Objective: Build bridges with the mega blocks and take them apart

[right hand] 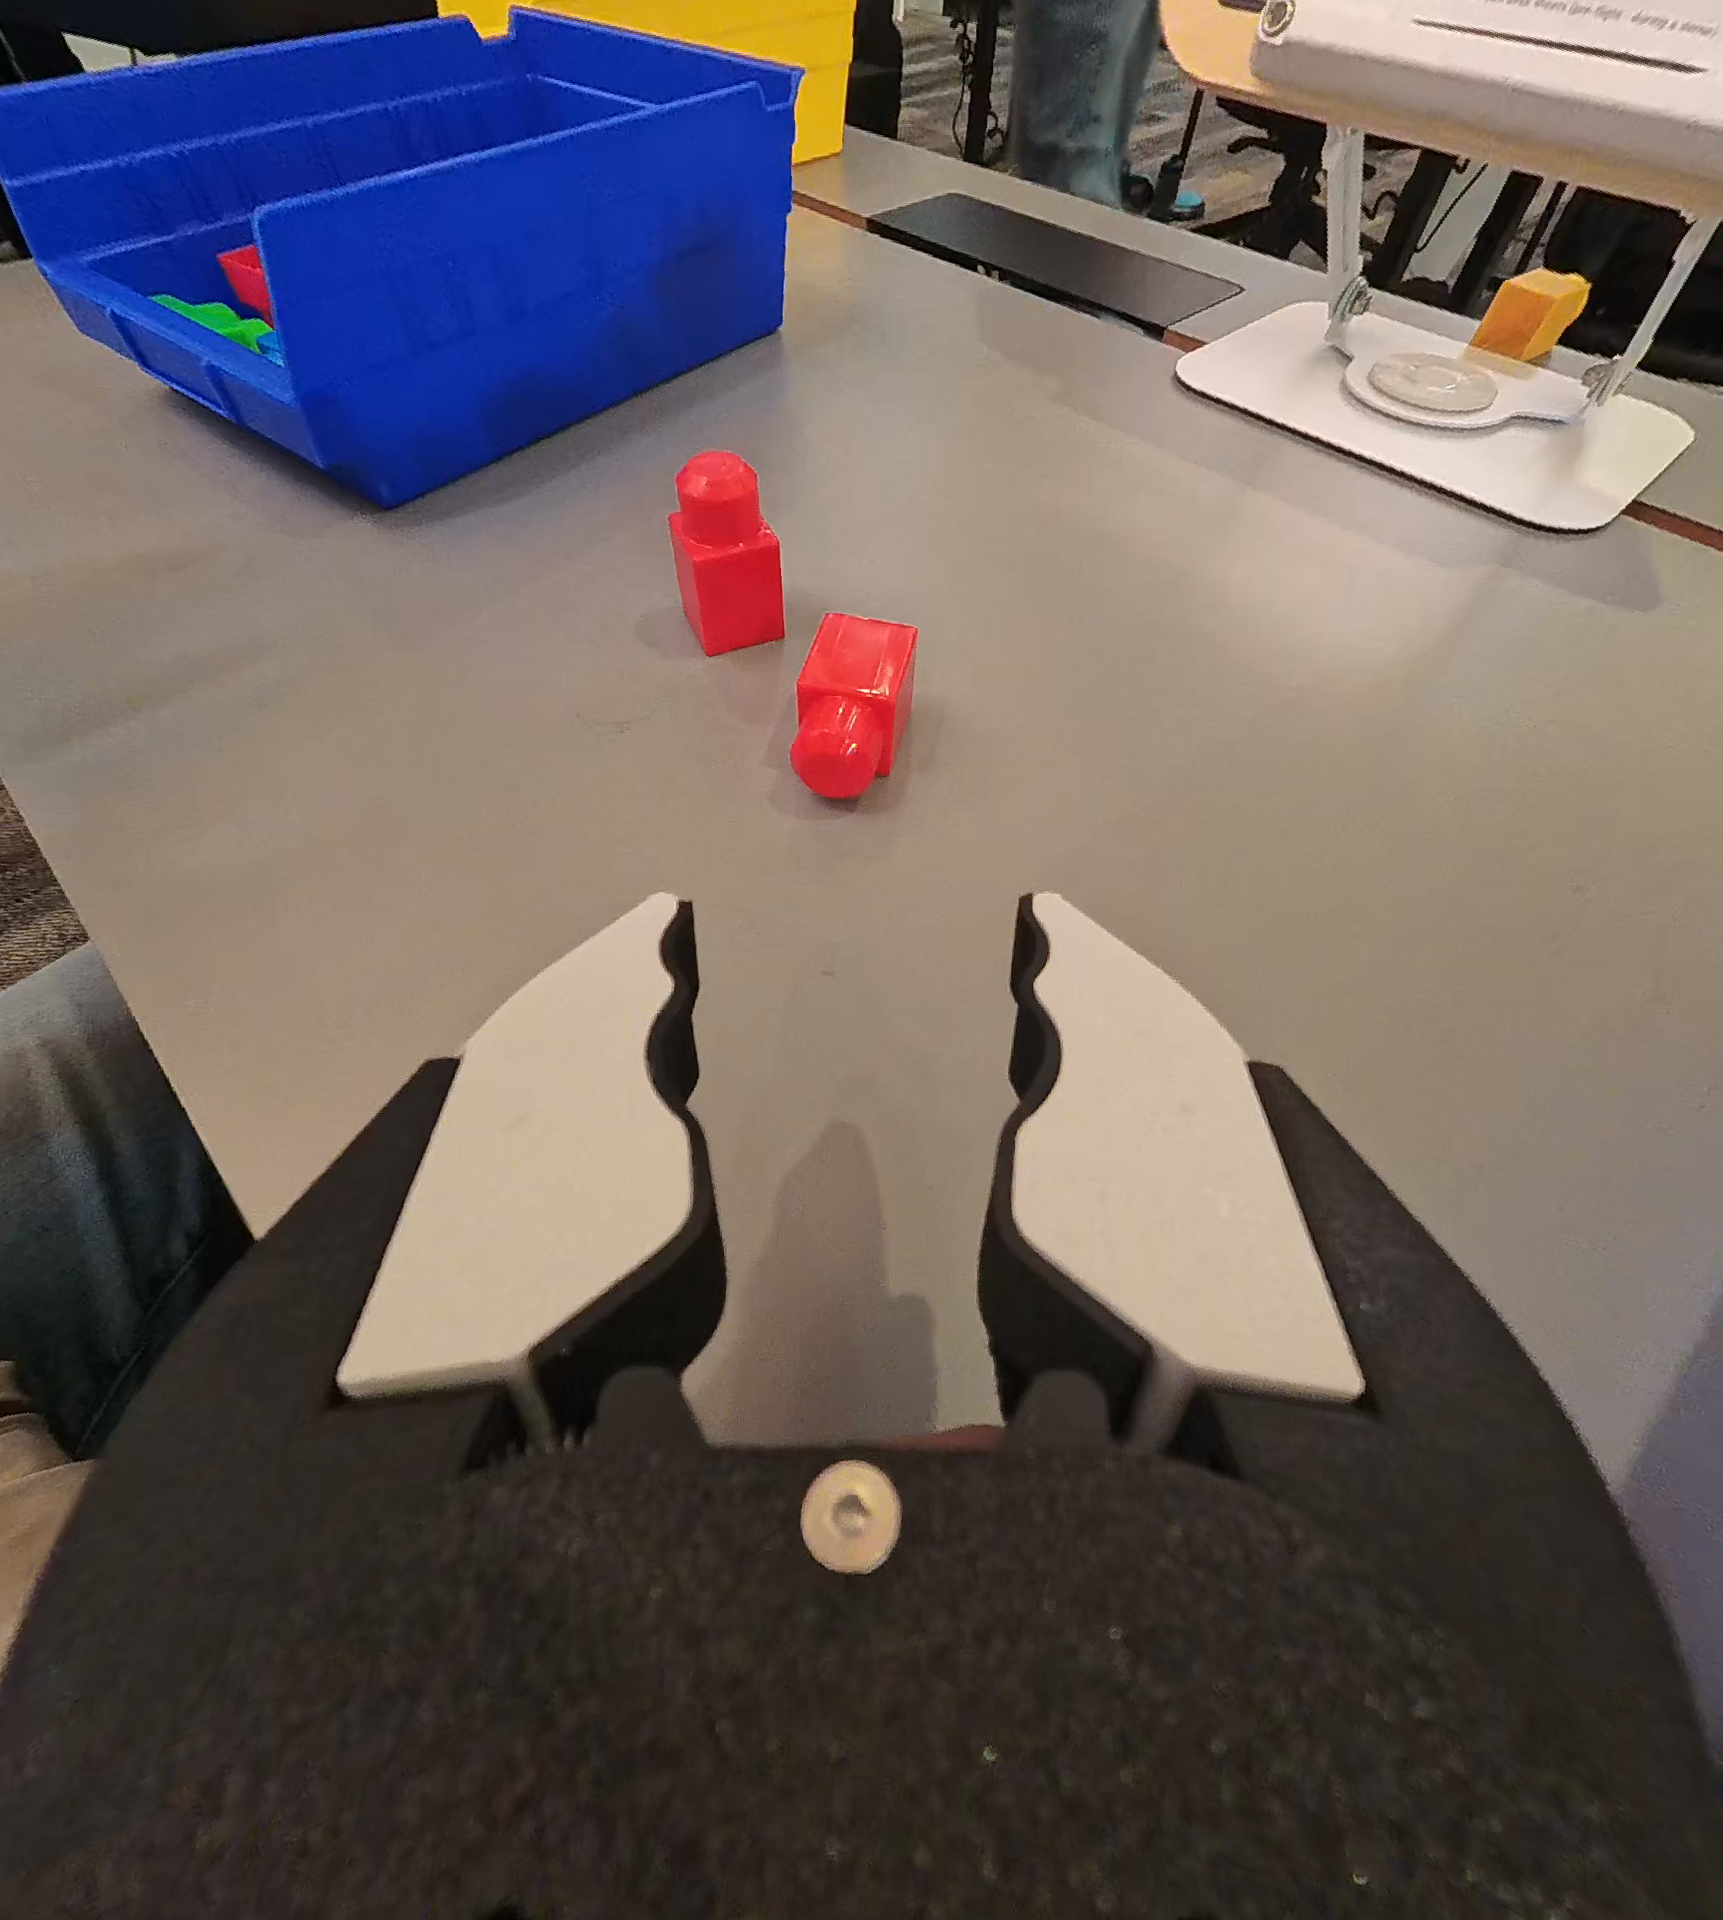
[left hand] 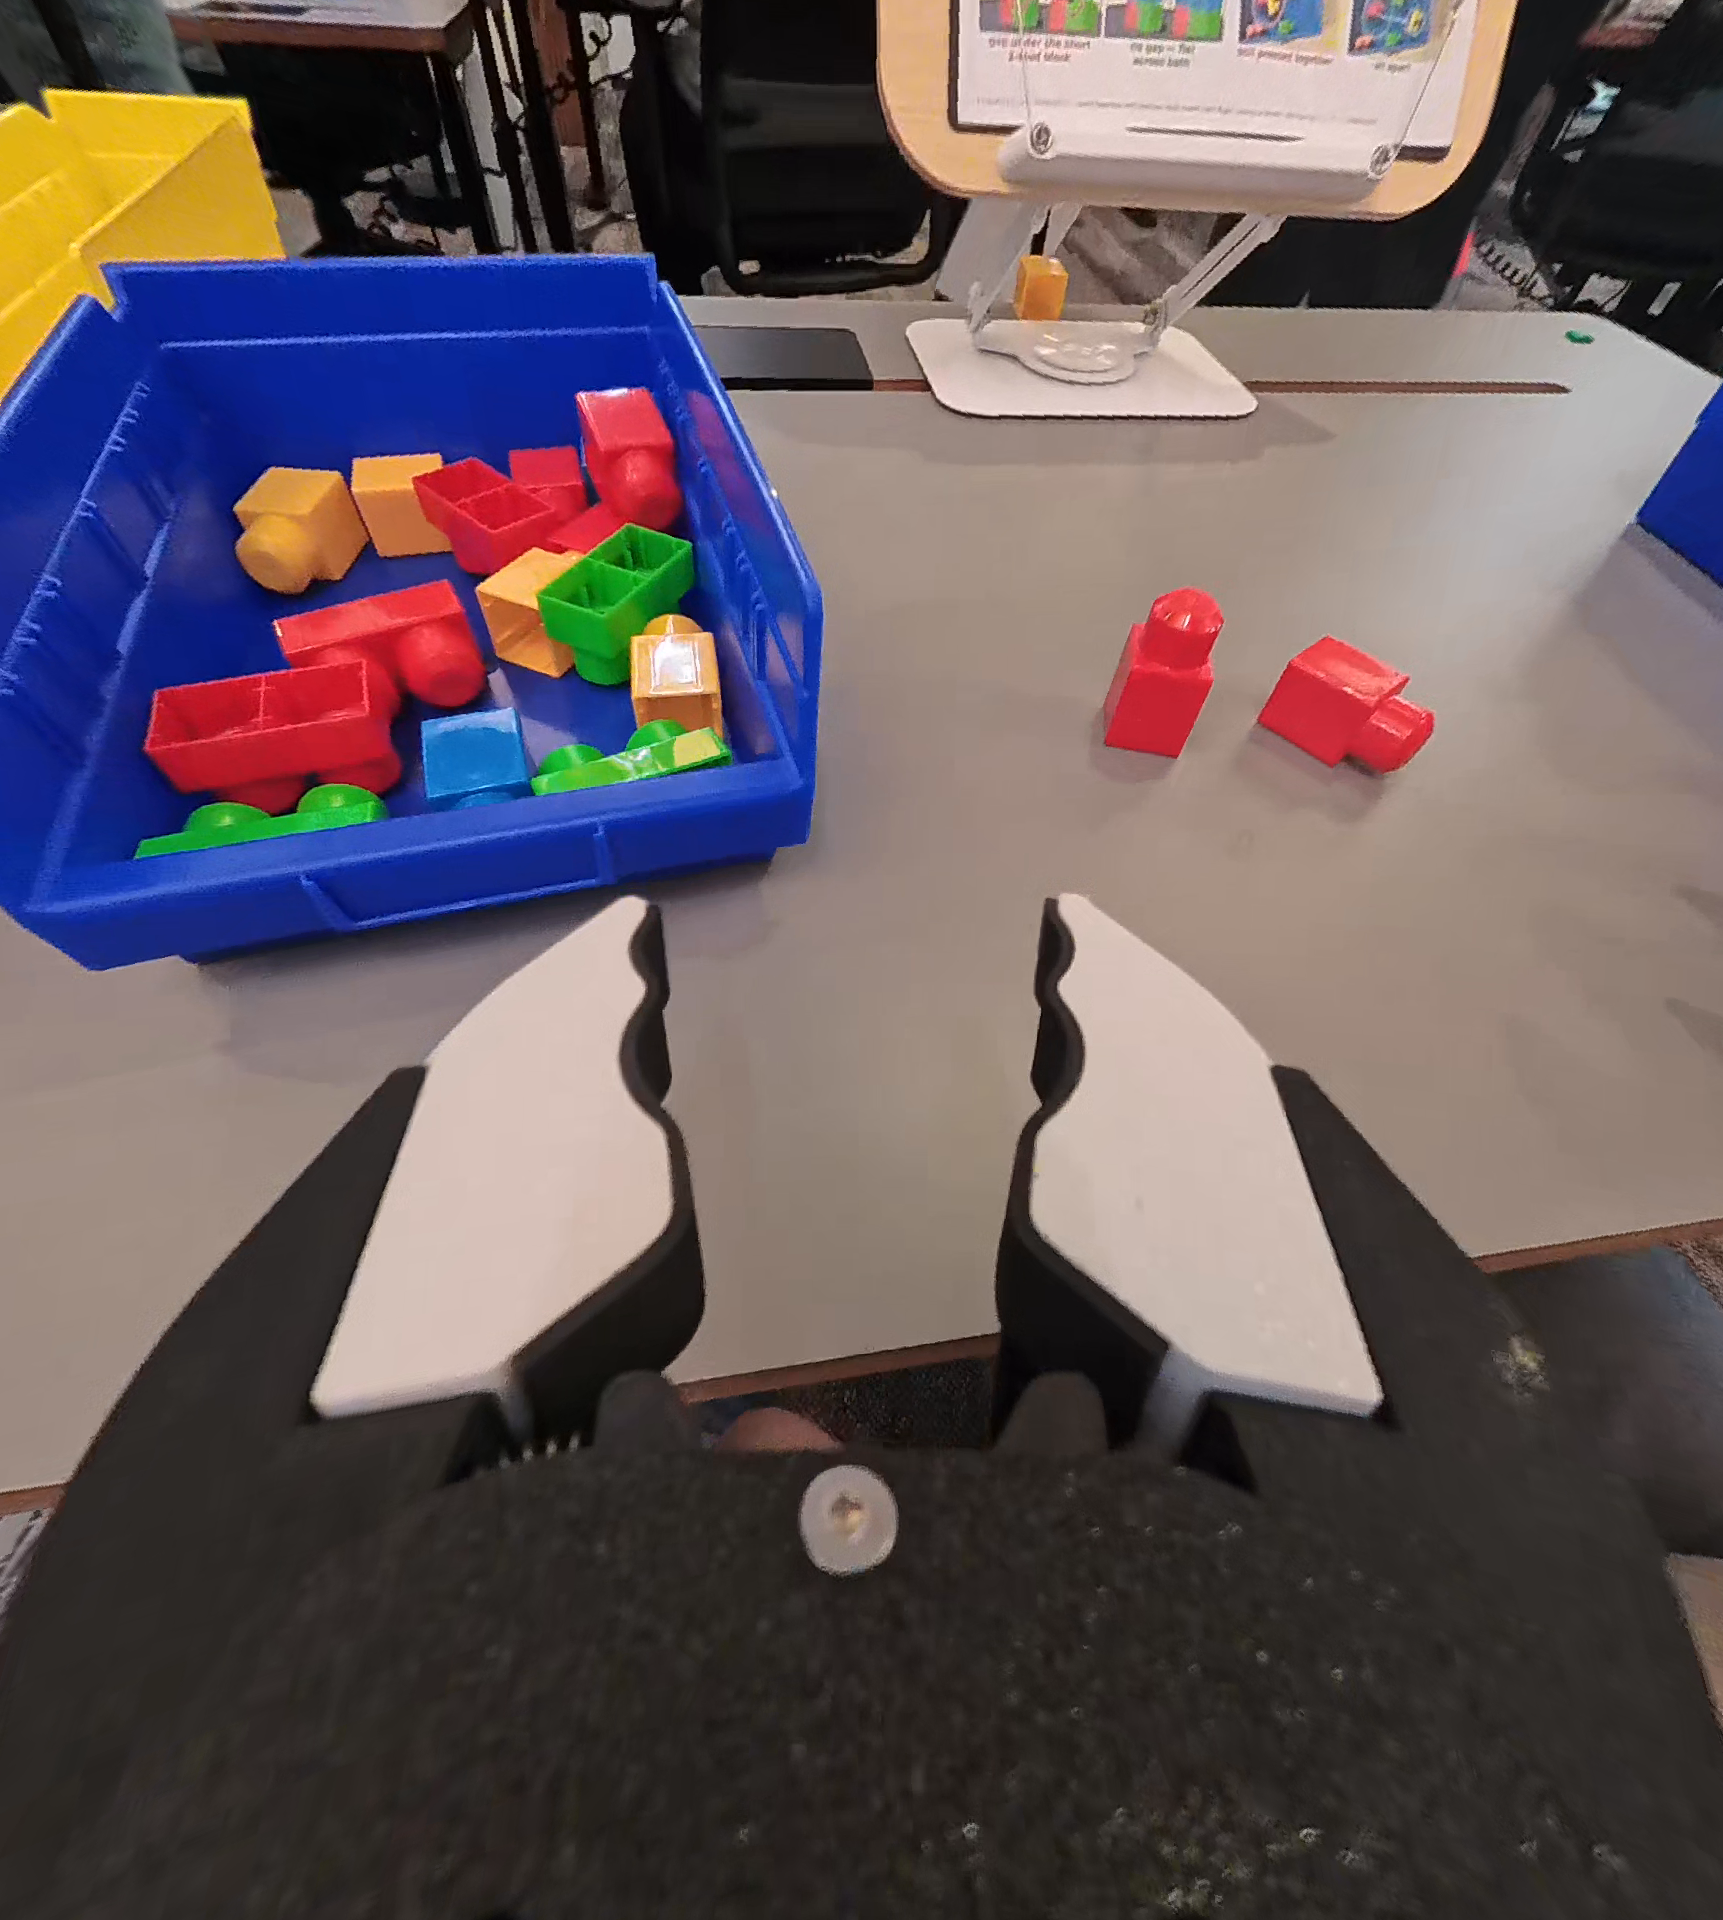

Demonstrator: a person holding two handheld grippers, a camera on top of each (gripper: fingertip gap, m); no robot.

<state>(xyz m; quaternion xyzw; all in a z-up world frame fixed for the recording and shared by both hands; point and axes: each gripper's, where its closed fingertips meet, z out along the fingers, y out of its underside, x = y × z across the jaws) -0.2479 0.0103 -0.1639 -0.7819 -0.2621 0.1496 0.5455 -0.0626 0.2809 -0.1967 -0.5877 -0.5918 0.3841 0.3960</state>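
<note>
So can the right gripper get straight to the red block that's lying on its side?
Probably yes. The right gripper is open, and only bare table lies between it and the tipped red block. The upright red block stands clear behind.

A yellow bin point(left hand: 57, 229) sits at ten o'clock. At one o'clock, a white stand point(left hand: 1085, 364) holds a printed sheet point(left hand: 1200, 62) on the grey table point(left hand: 940, 852).

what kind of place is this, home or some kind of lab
Probably an office-style lab or workshop, not a home: a grey work table, plastic parts bins in blue and yellow, an instruction sheet on a stand, and more desks behind.
</note>
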